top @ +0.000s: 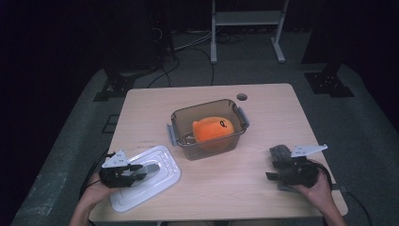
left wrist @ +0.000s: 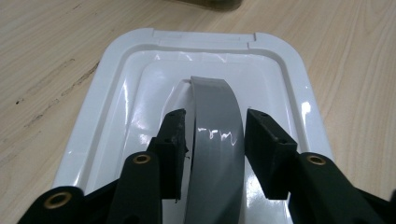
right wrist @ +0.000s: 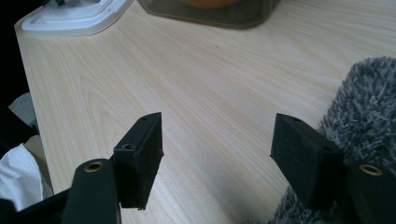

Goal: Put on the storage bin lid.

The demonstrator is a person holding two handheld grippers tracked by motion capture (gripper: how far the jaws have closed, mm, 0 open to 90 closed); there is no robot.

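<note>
A white lid [top: 162, 181] with a grey arched handle [top: 151, 167] lies flat at the table's front left. My left gripper [top: 141, 170] reaches over it. In the left gripper view the handle [left wrist: 217, 126] runs up between the two black jaws of the left gripper [left wrist: 215, 135], and both pads press its sides above the lid [left wrist: 112, 74]. My right gripper [top: 272, 169] rests at the front right, and in the right gripper view it [right wrist: 217, 135] stands open over bare wood. A grey fuzzy object [top: 281, 151] lies against its right jaw [right wrist: 369, 102].
A clear brownish container [top: 207, 143] with side latches stands at the table's middle and holds an orange plush toy [top: 212, 128]. A round cable hole [top: 242, 97] sits near the far edge. The container's base [right wrist: 219, 16] and the lid [right wrist: 74, 21] appear far off in the right gripper view.
</note>
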